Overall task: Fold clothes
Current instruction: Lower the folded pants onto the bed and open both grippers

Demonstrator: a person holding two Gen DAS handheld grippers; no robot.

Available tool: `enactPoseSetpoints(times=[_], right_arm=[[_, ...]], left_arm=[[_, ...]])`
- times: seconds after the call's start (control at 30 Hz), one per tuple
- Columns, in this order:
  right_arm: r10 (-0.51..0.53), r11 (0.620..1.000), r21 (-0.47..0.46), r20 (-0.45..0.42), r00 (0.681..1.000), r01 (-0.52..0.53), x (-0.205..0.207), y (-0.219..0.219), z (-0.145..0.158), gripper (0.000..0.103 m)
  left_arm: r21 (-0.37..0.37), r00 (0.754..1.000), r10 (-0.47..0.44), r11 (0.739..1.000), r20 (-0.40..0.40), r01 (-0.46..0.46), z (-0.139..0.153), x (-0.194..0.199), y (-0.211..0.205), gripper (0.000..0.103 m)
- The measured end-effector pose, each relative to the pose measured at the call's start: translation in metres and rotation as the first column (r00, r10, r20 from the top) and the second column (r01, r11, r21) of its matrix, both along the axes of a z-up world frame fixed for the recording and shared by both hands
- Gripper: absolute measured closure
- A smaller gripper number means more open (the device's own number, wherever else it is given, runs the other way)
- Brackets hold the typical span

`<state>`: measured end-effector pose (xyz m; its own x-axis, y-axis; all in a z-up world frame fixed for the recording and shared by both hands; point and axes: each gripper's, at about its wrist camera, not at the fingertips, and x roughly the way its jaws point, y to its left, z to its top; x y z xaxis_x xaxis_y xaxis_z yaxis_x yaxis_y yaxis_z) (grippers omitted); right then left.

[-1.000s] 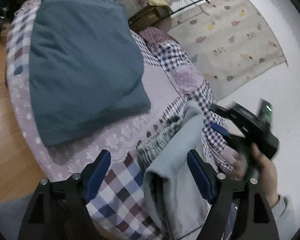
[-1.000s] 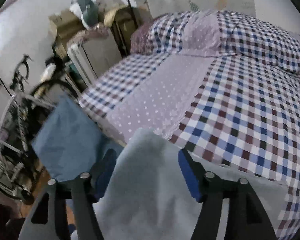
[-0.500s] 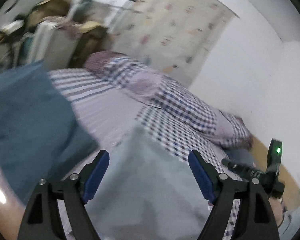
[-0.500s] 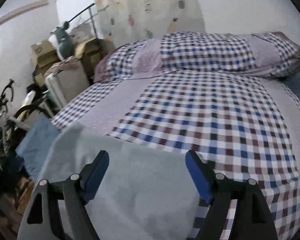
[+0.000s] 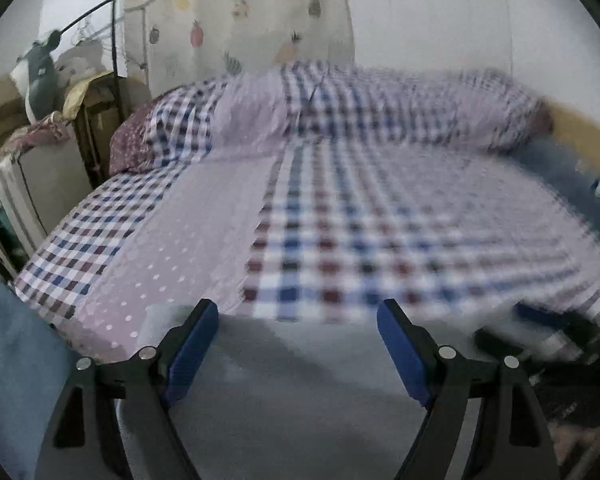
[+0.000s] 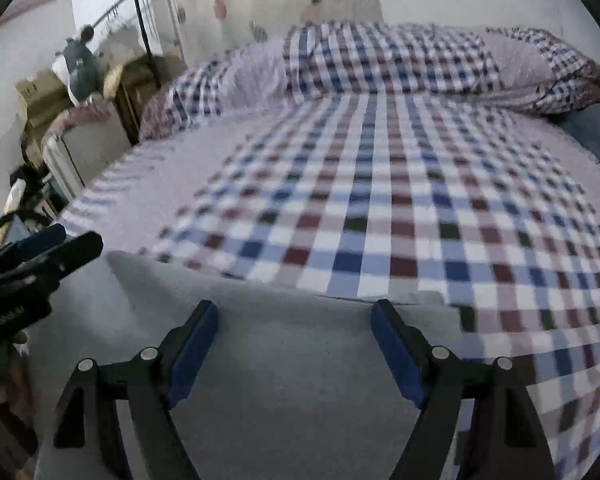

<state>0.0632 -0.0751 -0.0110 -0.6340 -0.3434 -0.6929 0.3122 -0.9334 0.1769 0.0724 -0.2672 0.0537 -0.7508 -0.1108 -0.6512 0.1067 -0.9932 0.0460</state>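
Both the left gripper [image 5: 298, 344] and right gripper [image 6: 294, 342] stand wide apart over a pale grey garment [image 6: 284, 364] at the near edge of the checked bedspread [image 6: 400, 208], its lower part cut off, the bed's far side blurred.

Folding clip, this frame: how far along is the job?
Early stage. Done: a grey garment lies at the near edge of the checked bed, and it looks fairly flat. In hand: nothing is gripped; the left gripper and right gripper both hover open over the garment. Left: no fold line is visible in the grey cloth, so the folding itself seems yet to begin. A blue cloth sits left.
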Motion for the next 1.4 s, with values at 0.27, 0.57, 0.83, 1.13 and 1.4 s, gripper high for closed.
enactPoseSetpoints(times=[0.27, 0.57, 0.83, 1.13, 1.4], right_arm=[[-0.014, 0.996, 0.087, -0.067, 0.998, 0.020, 0.005, -0.016, -0.022, 0.013], [-0.022, 0.991, 0.129, -0.093, 0.995, 0.034, 0.007, -0.026, -0.029, 0.012], [-0.030, 0.982, 0.182, -0.137, 0.990, 0.055, 0.016, -0.033, -0.024, 0.012], [-0.056, 0.982, 0.170, -0.177, 0.983, 0.086, 0.054, -0.023, -0.012, 0.012], [-0.005, 0.988, 0.152, -0.188, 0.982, 0.034, 0.117, -0.013, -0.019, 0.012]], left_arm=[[0.124, 0.999, -0.004, 0.992, 0.046, -0.002, -0.050, -0.008, -0.022, 0.015], [0.086, 0.999, 0.005, 0.996, 0.047, -0.009, -0.057, -0.011, -0.019, 0.011], [0.070, 0.999, 0.004, 0.998, 0.050, -0.007, -0.052, -0.011, -0.016, 0.011], [0.046, 1.000, 0.011, 0.999, 0.029, -0.013, -0.045, -0.004, -0.013, 0.011], [-0.011, 1.000, 0.011, 1.000, -0.025, -0.012, -0.030, 0.038, -0.001, 0.011]])
